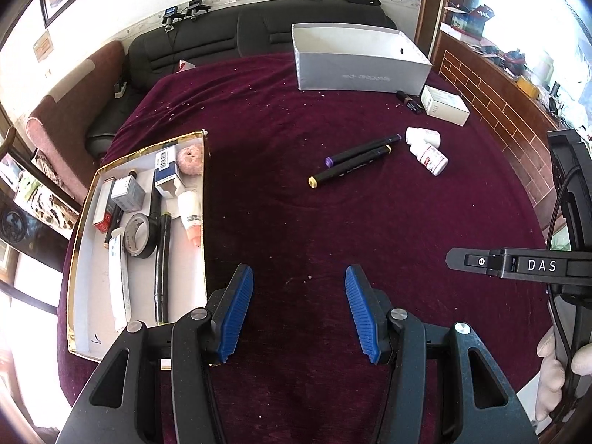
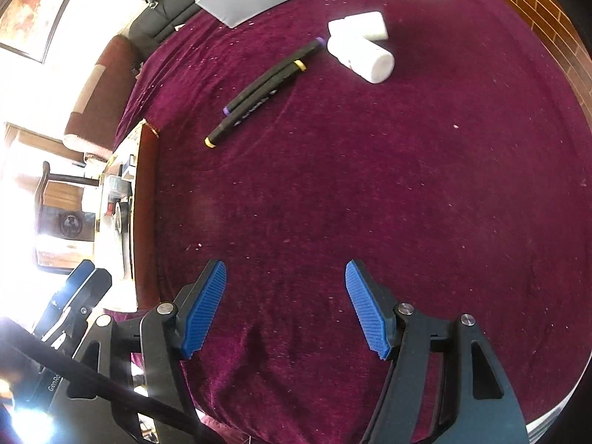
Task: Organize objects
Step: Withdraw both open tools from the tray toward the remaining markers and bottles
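Both tongs stand with their blue pads apart and nothing between them: the left tongs (image 1: 299, 309) hover over bare maroon cloth near the table's (image 1: 333, 222) near edge, and the right tongs (image 2: 285, 307) hang over the same cloth further toward the right side, their gap the wider of the two. Just left of the left tongs, along the table's left edge, lies a gold-rimmed tray (image 1: 79, 218) already holding a roll of tape (image 1: 138, 236), small boxes, a tube and a pink puff. Toward the middle of the table two black markers (image 1: 355, 159) lie side by side and touching, one with yellow ends, one with purple. Just beyond their far ends, toward the right edge, two white bottles (image 1: 425, 148) lie tipped over against each other. At the far edge sits an open grey box (image 1: 362, 66), with a small white carton (image 1: 444, 105) near its right corner. A gloved hand (image 1: 555, 370) shows at the left view's right border, gripping the other tool.
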`<state>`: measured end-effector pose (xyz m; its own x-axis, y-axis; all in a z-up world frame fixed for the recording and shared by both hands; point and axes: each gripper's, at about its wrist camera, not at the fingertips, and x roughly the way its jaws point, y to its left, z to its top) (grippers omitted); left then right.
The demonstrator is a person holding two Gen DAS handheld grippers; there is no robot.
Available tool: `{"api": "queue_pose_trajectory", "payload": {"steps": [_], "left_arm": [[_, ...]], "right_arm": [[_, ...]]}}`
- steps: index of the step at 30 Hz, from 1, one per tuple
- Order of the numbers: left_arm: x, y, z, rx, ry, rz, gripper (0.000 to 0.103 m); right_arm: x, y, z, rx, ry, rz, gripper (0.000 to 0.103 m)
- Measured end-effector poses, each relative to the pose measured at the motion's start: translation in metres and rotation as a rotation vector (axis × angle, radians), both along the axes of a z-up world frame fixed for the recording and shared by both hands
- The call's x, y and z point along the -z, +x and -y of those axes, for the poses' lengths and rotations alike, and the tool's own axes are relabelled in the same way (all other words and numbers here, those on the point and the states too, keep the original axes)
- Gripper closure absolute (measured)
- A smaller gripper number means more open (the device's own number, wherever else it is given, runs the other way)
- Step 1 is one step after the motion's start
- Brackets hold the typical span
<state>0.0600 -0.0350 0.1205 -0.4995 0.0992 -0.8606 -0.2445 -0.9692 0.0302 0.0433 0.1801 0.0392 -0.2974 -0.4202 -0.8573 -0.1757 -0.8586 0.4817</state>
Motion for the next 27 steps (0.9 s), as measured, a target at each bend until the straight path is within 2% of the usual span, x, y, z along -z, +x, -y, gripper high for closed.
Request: {"api": "queue_pose_trajectory", "payload": {"steps": [22, 24, 27], "left_arm": [[0.027, -0.011, -0.018, 0.008, -0.009, 0.067, 0.057], [0.03, -0.012, -0.018, 0.002, -0.012, 0.074, 0.057], [0.034, -0.015, -0.016, -0.009, -0.016, 0.084, 0.057]], "right_arm": [[0.014, -0.003, -0.033, 0.057, 0.021, 0.028, 0.036], [0.009, -0.005, -0.037, 0.063, 0.047, 0.011, 0.036], [-0.017, -0.007, -0.041, 0.086, 0.146, -0.097, 0.036]]}}
